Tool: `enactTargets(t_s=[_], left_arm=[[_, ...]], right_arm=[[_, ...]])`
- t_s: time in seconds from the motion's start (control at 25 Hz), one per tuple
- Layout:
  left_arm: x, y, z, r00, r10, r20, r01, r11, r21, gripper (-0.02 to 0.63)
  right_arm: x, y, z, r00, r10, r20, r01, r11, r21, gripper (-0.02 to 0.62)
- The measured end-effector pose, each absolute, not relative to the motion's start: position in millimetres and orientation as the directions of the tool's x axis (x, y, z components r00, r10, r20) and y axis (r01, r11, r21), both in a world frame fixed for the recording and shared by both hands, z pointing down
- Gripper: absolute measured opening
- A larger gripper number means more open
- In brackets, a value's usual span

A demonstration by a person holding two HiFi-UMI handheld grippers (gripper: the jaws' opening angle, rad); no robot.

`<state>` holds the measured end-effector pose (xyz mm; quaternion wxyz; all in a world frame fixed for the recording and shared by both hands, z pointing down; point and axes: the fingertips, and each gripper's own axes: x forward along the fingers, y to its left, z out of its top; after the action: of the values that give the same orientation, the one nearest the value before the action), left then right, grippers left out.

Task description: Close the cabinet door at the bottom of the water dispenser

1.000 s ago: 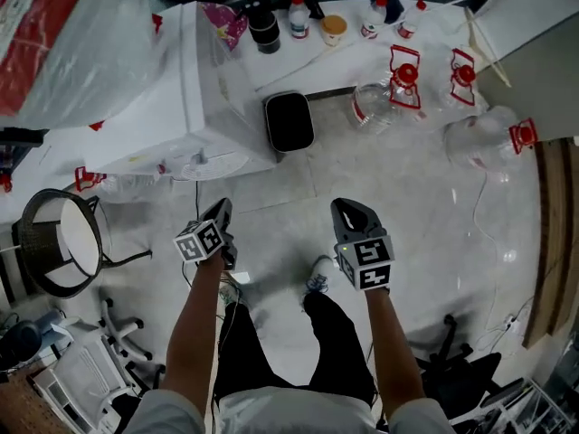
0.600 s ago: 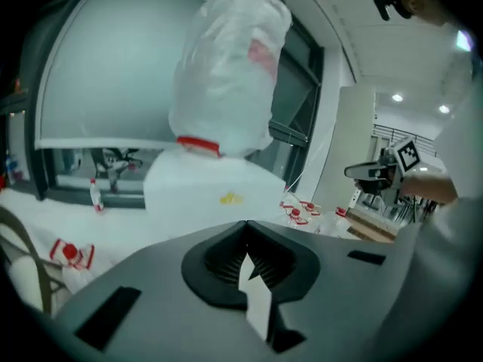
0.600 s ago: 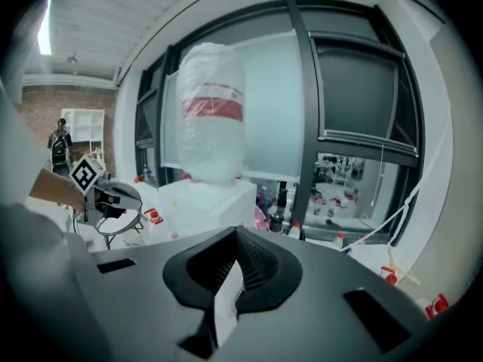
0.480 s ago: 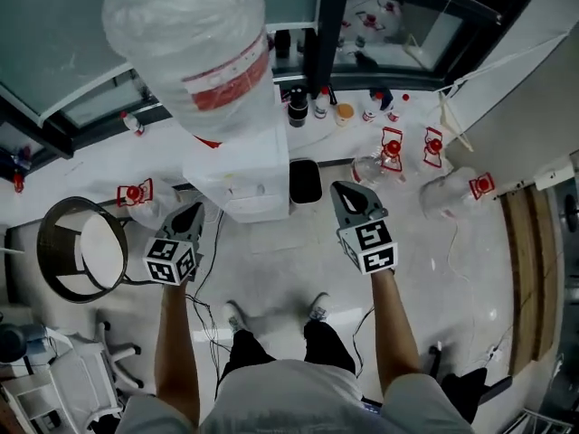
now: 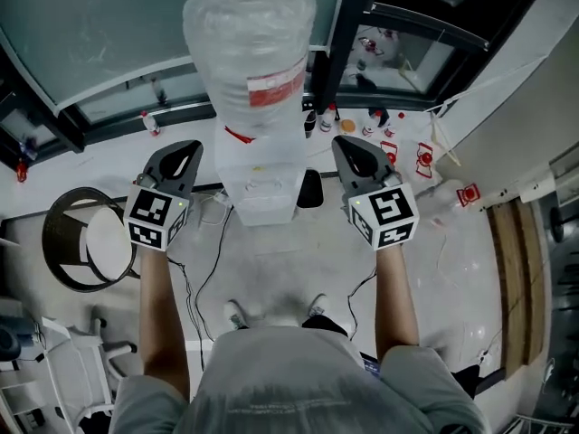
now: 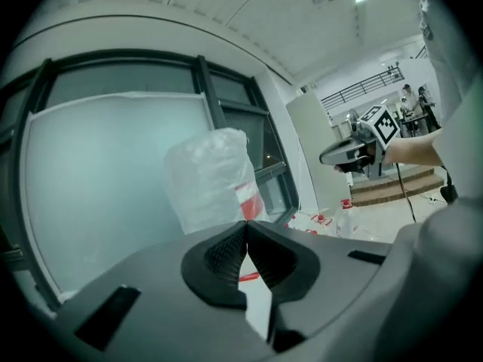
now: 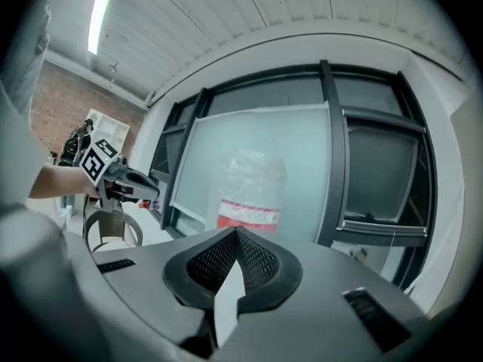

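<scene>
The white water dispenser (image 5: pixel 262 188) stands straight ahead, seen from above, with a big plastic-wrapped bottle (image 5: pixel 251 57) on top. Its bottom cabinet door is hidden under its body. My left gripper (image 5: pixel 185 147) hangs in the air left of the dispenser, shut and empty. My right gripper (image 5: pixel 347 145) hangs right of it, shut too, holding nothing. In the left gripper view the shut left gripper (image 6: pixel 245 228) points level past the bottle (image 6: pixel 215 179), with the right gripper (image 6: pixel 351 151) off to the side. The right gripper (image 7: pixel 235 234) also faces the bottle (image 7: pixel 253 187).
A round black wire basket (image 5: pixel 56 242) stands at the left. A black bin (image 5: pixel 310 188) sits beside the dispenser. Empty jugs with red handles (image 5: pixel 425 161) and small bottles (image 5: pixel 362 120) lie at the right. Cables (image 5: pixel 204 269) run over the floor. Windows are behind.
Both grippers rose from near the floor to the dispenser's top. The head view lifted too, so the bottle now fills the upper middle.
</scene>
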<state>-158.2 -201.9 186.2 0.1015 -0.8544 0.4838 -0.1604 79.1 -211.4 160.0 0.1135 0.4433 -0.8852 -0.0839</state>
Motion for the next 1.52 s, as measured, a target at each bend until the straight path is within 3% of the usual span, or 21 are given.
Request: enactTargets(t_s=[0.72,1.52], left_arm=[[-155,-165,93,0.486,-0.874,-0.017,-0.804,-0.439,-0.402,0.02],[-159,-155,111,0.486,-0.874,0.011,-0.8,-0.45,-0.396,0.02]], right_arm=[[61,-195,96,-0.561,-0.827,0.041,-0.746,0.526,0.408,0.028],[51,-186,114,-0.581,-0.808,0.095,-0.713,0.561,0.421,0.028]])
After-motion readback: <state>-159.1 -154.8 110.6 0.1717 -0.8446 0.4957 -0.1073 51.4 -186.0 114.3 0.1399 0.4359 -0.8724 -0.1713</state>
